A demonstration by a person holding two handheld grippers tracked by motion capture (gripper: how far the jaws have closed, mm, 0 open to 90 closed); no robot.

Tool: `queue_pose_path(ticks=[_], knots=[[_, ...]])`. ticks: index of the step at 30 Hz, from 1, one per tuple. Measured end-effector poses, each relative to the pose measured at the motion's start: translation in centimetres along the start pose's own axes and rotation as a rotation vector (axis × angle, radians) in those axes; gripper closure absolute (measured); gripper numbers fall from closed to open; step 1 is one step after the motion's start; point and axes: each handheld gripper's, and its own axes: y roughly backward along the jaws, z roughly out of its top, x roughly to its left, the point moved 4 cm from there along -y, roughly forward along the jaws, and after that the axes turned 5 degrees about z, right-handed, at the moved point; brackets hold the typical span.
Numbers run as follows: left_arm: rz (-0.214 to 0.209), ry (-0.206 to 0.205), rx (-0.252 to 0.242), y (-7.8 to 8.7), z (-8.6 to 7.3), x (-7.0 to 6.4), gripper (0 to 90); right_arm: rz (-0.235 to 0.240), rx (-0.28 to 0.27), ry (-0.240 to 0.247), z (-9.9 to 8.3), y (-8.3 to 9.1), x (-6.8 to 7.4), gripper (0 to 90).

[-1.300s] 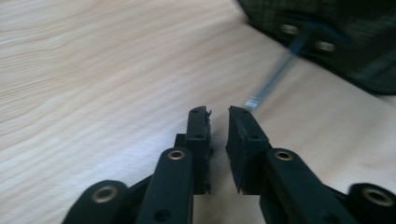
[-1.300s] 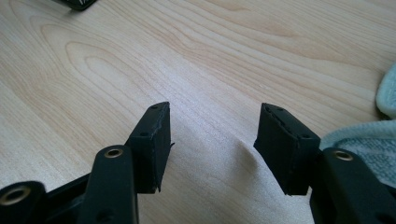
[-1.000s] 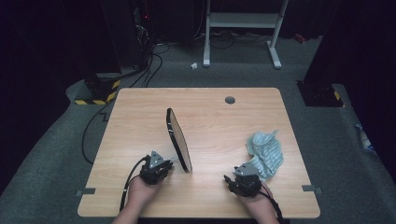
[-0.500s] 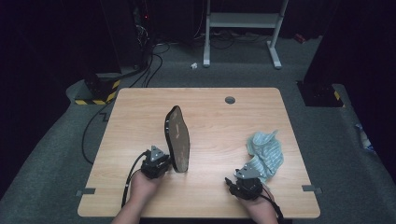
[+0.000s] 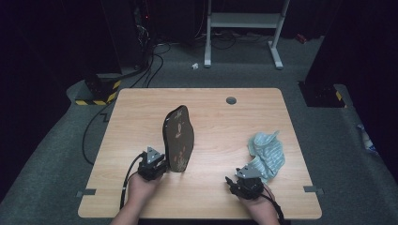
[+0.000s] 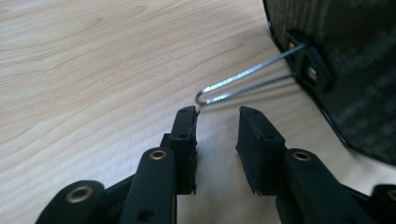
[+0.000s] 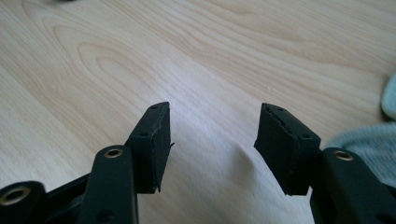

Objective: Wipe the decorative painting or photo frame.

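Mirror [image 5: 179, 139] upright on edge, long axis front-to-back, wire stand [image 6: 243, 81] toward left gripper [image 6: 217, 122].

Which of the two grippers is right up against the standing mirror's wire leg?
The left gripper: its open jaws sit just before the wire stand of the mirror. The right gripper, also open, sits beside the cloth.

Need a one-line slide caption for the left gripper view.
Open left tool poised just short of the wire stand loop behind a dark mirror on the wooden table.
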Motion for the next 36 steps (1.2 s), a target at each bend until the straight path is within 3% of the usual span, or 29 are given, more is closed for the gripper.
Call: queue_pose_path(ticks=[3,6,8,17,23,29,36], knots=[[-0.003,-0.017,0.004,1.2,-0.9,-0.4,64.6,0.013,-0.008,0.009,0.7,-0.6,0.2,44.6],[-0.032,0.001,-0.007,2.5,-1.5,-1.2,62.0,0.023,-0.007,0.021,1.3,-1.3,0.4,44.6],[-0.038,-0.009,-0.019,3.2,-1.6,-1.9,59.5,0.025,-0.006,0.033,1.7,-1.7,0.6,44.7],[-0.075,-0.026,-0.094,5.5,-0.8,-4.5,51.8,0.027,-0.029,0.021,2.8,-2.2,0.5,44.8],[-0.129,-0.005,-0.126,5.9,0.1,-5.3,49.5,0.018,-0.023,0.023,2.6,-2.0,0.5,44.8],[-0.135,0.012,-0.143,5.4,1.2,-5.8,49.5,0.01,-0.019,0.018,2.2,-1.9,0.4,44.9],[-0.125,0.004,-0.134,4.6,1.6,-5.6,53.5,0.004,-0.01,0.025,1.9,-1.8,0.6,44.9]])
